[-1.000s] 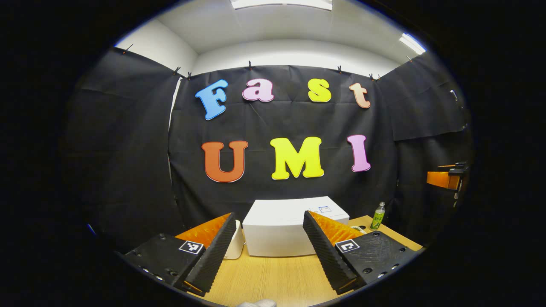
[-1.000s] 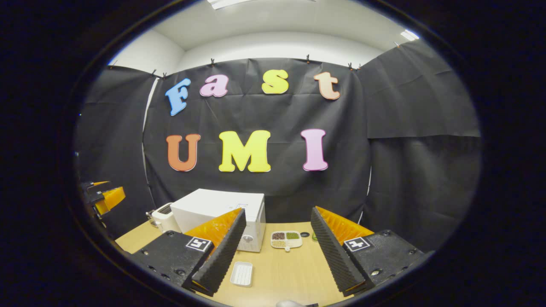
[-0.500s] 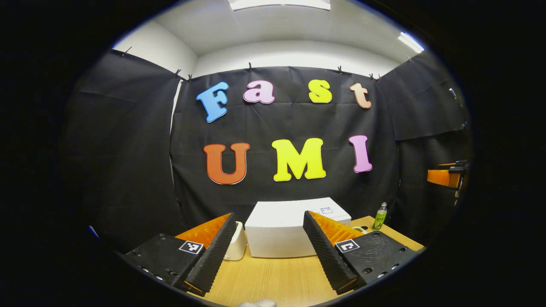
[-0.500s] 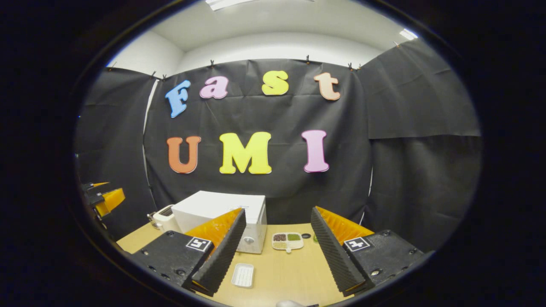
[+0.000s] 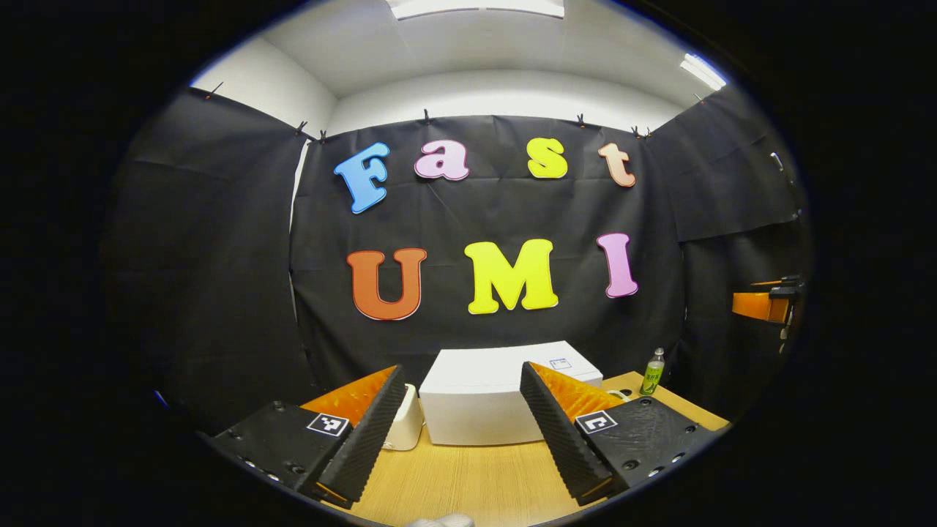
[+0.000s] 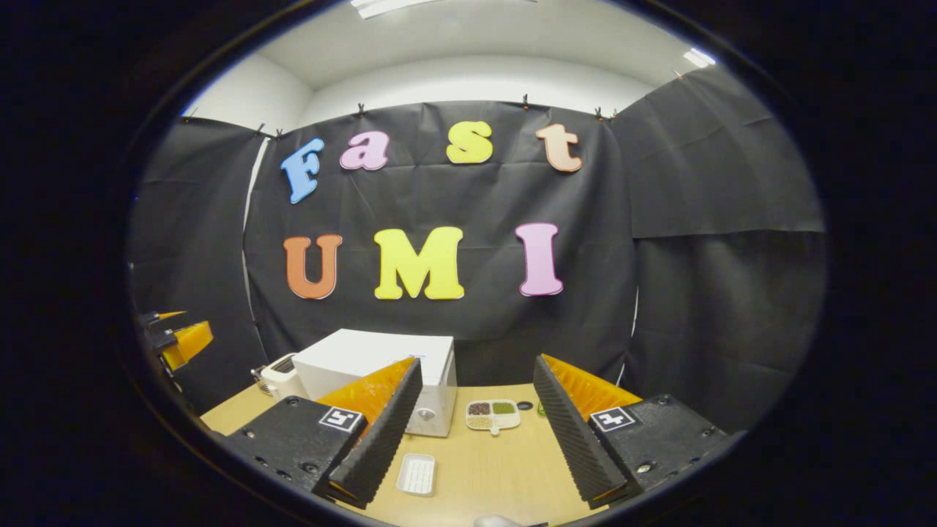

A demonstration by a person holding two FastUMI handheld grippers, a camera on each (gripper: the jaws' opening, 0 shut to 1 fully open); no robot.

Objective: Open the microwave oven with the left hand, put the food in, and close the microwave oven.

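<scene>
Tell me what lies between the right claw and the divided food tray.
In the right gripper view, only bare wooden table lies between the open right claw and the food tray. A small white dish sits off to the side.

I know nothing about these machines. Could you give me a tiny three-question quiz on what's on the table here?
1. True or false: the microwave door is open.
2. What lies right of the microwave in the right gripper view: A a divided food tray, B a mug, C a book?
3. Fill in: the left gripper and right gripper both hold ____.

Key: 1 false; 2 A; 3 nothing, both open.
</scene>
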